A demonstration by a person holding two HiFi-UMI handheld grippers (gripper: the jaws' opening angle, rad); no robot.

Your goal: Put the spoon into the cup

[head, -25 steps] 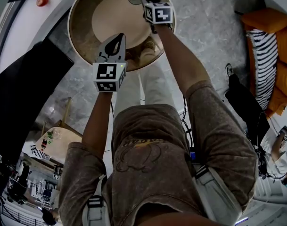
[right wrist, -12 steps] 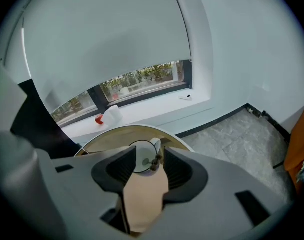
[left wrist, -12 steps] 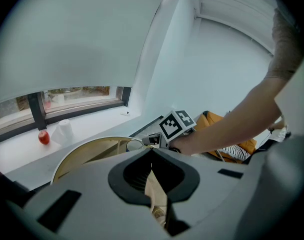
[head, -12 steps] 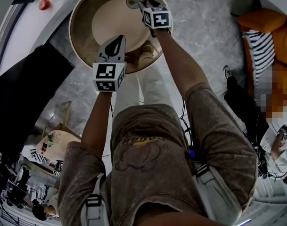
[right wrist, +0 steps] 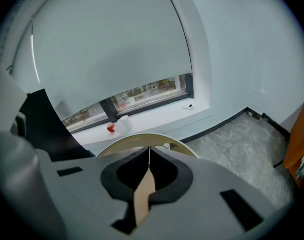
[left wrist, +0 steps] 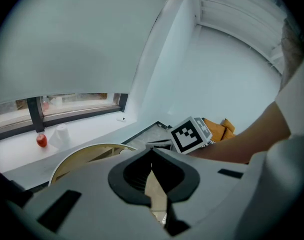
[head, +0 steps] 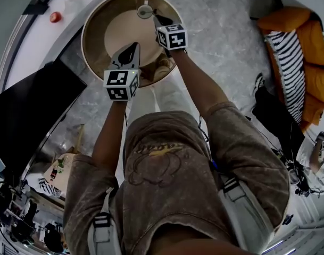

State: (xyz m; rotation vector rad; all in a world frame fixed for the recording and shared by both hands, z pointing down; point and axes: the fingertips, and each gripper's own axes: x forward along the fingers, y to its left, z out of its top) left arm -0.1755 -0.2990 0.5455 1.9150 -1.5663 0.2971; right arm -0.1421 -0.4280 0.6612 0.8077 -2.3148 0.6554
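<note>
Jaws of both grippers are shut with nothing between them. The left gripper (head: pixel 131 49) hangs over the near side of the round desk (head: pixel 98 41). The right gripper (head: pixel 158 21), whose jaws have just been closing on air, sits just beside the cup (head: pixel 143 11) near the far edge. A thin handle seems to stand up out of the cup, so the spoon (head: pixel 146 4) looks to be inside it, though it is too small to be sure. That would explain why the right jaws stand empty and apart from the cup: the drop looks done, and neither gripper has anything left to hold. As for writing, only the black-and-white square markers (head: pixel 172 36) on the gripper cubes show clearly. The print on the person's shirt (head: pixel 156 161) cannot be read.
</note>
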